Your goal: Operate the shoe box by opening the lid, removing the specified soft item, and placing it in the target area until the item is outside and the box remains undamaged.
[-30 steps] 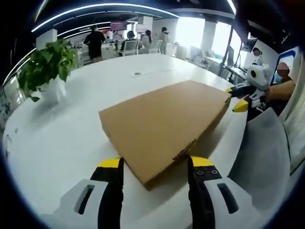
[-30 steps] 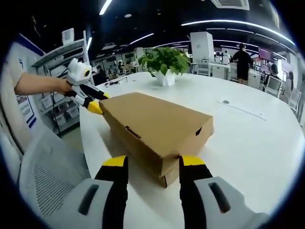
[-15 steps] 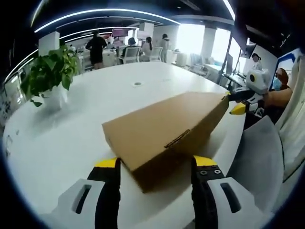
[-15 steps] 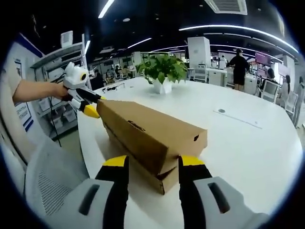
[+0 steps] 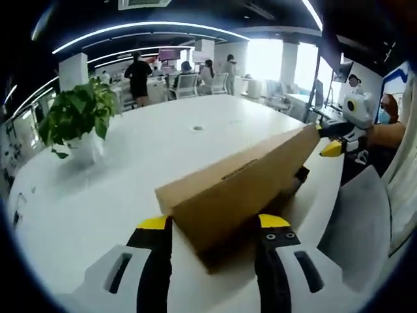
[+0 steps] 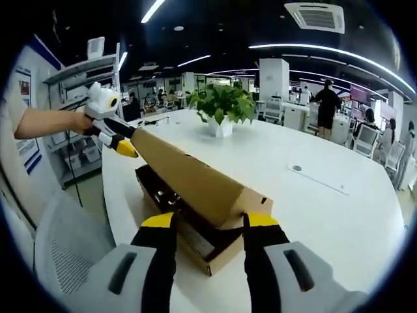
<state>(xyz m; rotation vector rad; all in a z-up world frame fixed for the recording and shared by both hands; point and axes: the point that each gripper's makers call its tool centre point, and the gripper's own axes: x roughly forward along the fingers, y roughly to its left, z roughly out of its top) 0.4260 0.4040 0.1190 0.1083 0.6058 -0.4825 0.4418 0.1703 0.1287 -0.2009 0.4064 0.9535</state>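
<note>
On the white table (image 5: 130,169), your left gripper view shows the box (image 5: 241,195) with its lid (image 5: 247,186) tilted up; your left gripper (image 5: 208,225) grips the lid's near corner. Across, the right gripper view reveals the dark interior (image 6: 163,192); your right gripper (image 6: 203,222) clamps the lid's end.

The brown cardboard box (image 6: 195,241) lies near the surface's (image 6: 313,208) edge, its long side running along that edge. Its lid (image 6: 189,179) is raised, tilted steeply on the far hinge side, front flap hanging down. In the right gripper view, the open tray shows dark contents (image 6: 163,195), too dim to identify.
</note>
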